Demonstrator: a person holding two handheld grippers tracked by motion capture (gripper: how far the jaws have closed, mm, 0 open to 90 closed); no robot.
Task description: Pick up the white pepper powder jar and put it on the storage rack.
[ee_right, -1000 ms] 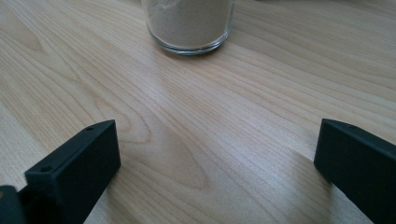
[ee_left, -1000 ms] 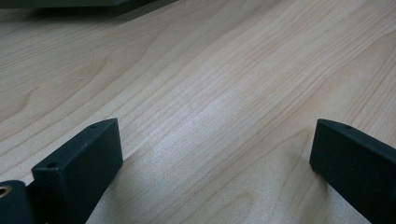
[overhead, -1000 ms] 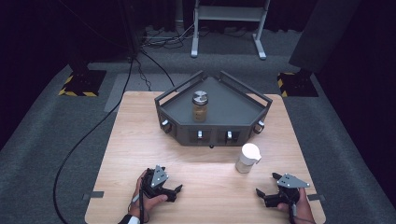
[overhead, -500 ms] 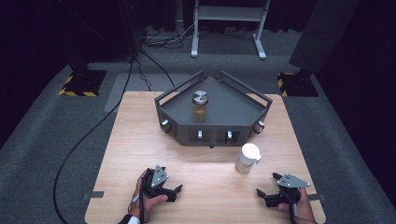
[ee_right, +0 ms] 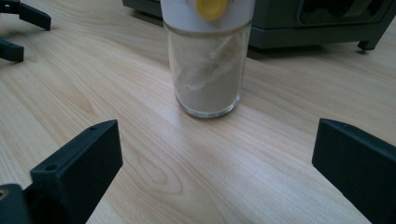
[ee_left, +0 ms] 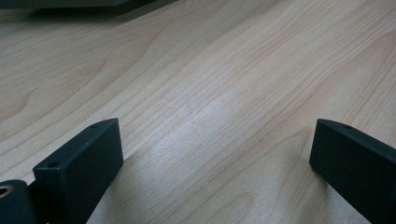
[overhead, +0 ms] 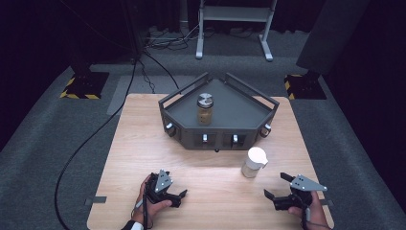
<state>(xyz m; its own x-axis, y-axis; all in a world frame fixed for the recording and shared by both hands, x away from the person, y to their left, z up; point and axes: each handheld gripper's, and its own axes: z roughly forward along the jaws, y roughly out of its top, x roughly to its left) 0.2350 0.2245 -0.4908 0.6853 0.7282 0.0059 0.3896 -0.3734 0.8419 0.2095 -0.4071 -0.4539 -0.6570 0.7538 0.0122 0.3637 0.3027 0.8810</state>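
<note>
A clear jar with a white lid (overhead: 253, 163) stands on the wooden table (overhead: 143, 139), in front of a dark grey angular tray (overhead: 239, 103); up close, the jar (ee_right: 208, 70) holds pale brown powder and has a yellow spot on its lid. A second jar with a metal lid (overhead: 205, 109) stands inside the tray. My right gripper (overhead: 276, 186) rests near the table's front right, open and empty, a short way before the white-lidded jar; its jaws stand wide apart in the right gripper view (ee_right: 210, 186). My left gripper (overhead: 179, 194) lies open at the front left over bare wood (ee_left: 210, 116).
A black cable (overhead: 95, 129) runs across the grey carpet left of the table. A metal stand (overhead: 234, 28) is at the back. Yellow-striped bases (overhead: 81, 86) sit at both rear sides. The tray's front wall carries small knobs (overhead: 205, 138).
</note>
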